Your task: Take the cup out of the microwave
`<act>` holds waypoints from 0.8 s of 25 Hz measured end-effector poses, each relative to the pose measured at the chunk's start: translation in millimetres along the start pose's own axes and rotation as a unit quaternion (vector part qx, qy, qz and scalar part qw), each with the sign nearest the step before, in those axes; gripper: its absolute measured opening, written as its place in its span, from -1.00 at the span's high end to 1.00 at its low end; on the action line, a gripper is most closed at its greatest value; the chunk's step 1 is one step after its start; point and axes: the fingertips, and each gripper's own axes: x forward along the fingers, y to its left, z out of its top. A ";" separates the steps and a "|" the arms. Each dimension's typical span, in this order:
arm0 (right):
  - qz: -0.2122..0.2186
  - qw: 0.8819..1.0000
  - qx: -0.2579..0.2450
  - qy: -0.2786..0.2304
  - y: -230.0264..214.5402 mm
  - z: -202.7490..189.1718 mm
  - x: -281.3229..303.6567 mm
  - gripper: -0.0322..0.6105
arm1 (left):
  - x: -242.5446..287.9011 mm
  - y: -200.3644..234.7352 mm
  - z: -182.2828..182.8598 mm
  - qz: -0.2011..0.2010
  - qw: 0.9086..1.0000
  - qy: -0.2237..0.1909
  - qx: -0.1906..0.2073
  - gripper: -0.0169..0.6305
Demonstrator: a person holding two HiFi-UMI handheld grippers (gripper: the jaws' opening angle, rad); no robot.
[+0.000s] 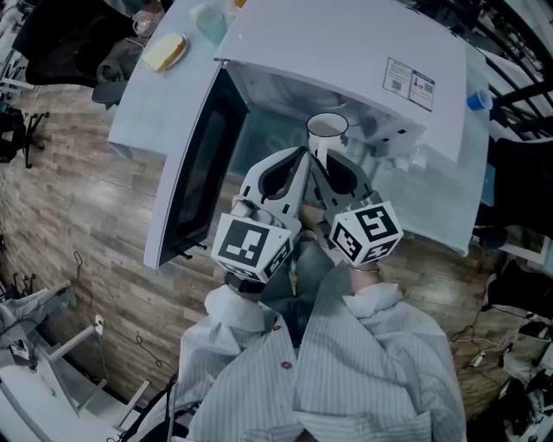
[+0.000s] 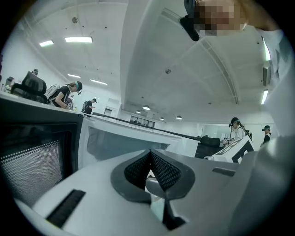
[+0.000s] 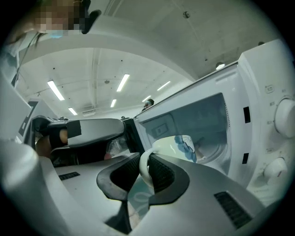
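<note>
A white microwave (image 1: 346, 52) stands on the table with its door (image 1: 194, 173) swung open to the left. The white cup (image 1: 327, 129) with a blue pattern (image 3: 180, 146) is at the mouth of the cavity (image 3: 193, 120). My right gripper (image 1: 318, 164) (image 3: 146, 159) is shut on the cup's handle (image 3: 144, 170), and the cup juts out beyond the fingertips. Close to its left, my left gripper (image 1: 301, 160) (image 2: 150, 156) is shut with nothing in it; its tips point at the cavity (image 2: 115, 140), beside the door (image 2: 32, 161).
The microwave's knobs (image 3: 283, 115) are on its right side. On the table (image 1: 138, 104) behind the door lie a yellow item (image 1: 164, 52) and a clear glass (image 1: 210, 22). A blue-capped bottle (image 1: 478, 99) stands at the right. Several people (image 2: 69, 92) work in the background.
</note>
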 end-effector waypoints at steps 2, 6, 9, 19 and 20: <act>0.007 1.000 -0.001 -0.001 6.9 1.6 -11.6 0.65 | -5.7 -11.0 1.9 0.001 1.000 -0.002 -0.001 0.92; 0.017 1.000 0.000 -0.004 19.4 6.1 -35.3 0.65 | -18.2 -28.3 4.2 0.011 1.000 -0.006 -0.008 0.92; 0.020 1.000 0.004 -0.008 26.3 11.2 -53.0 0.65 | -27.8 -38.6 7.1 0.016 1.000 -0.008 -0.010 0.92; 0.037 0.999 0.003 -0.027 51.2 41.3 -99.6 0.65 | -54.0 -65.1 29.4 0.018 1.000 -0.023 -0.004 0.92; 0.041 0.999 0.003 -0.030 54.7 46.2 -102.4 0.65 | -55.6 -66.8 32.1 0.016 1.000 -0.024 -0.003 0.92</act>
